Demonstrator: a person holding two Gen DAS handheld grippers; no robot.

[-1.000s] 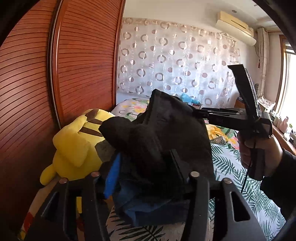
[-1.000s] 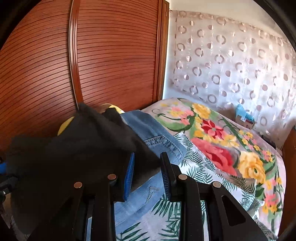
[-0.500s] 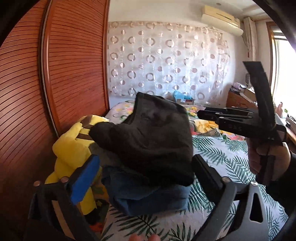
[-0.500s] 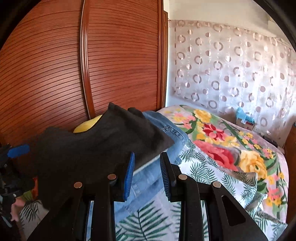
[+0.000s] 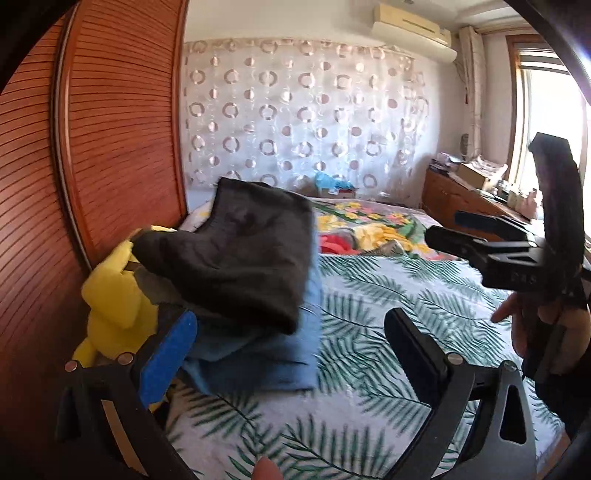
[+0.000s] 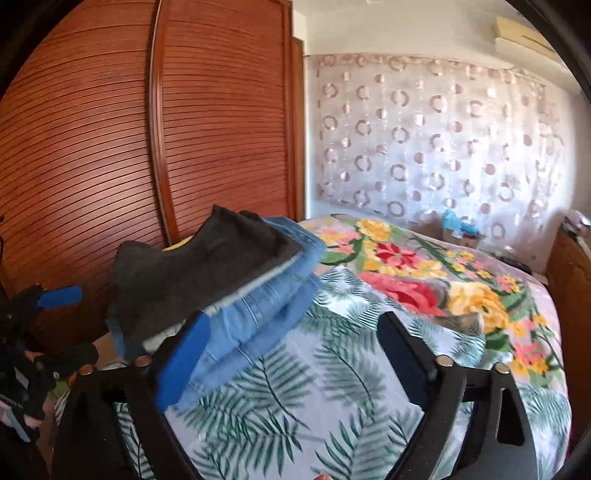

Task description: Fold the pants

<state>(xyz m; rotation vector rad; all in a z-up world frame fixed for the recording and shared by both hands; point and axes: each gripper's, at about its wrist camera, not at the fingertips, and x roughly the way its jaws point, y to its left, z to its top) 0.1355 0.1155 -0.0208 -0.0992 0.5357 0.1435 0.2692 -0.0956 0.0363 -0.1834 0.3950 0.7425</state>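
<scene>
Both grippers have opened and let go since a second ago: the left gripper, which was clamped on the dark pants, now stands with its jaws wide apart and holds nothing, and the right gripper, whose jaws were narrow before, is also spread wide and empty. The dark pants now lie folded on top of the folded blue jeans, and this pile rests on the bed, which has a cover with green leaves and bright flowers. A yellow plush toy sits just beside the pile, against the brown slatted wardrobe. Behind the bed hangs a white curtain with rings, and an air conditioner is high on the wall. I see no container to describe
</scene>
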